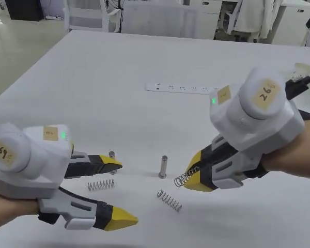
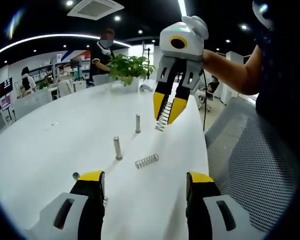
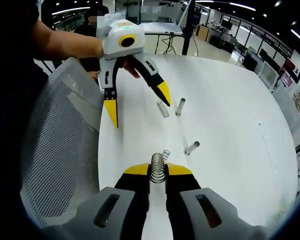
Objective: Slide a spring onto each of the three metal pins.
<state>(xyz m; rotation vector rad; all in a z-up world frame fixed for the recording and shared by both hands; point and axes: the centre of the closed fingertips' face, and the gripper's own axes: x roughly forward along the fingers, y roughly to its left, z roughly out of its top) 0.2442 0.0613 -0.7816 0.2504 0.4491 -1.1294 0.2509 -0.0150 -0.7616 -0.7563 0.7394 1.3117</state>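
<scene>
The first spring (image 1: 101, 184) lies flat near the left pin (image 1: 111, 154). The second spring (image 1: 169, 200) lies flat before the upright middle pin (image 1: 164, 166). My right gripper (image 1: 191, 182) pinches the third spring (image 1: 182, 178).

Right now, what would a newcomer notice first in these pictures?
The yellow-tipped right gripper, shut on a coiled steel spring, raised above the white table. Opposite it the left gripper gapes open, with a short upright metal pin and two loose springs on the table near them.

Bright ceiling lights (image 2: 182, 7) leave soft shadows on the white table (image 1: 144, 57); fisheye edges bend.
</scene>
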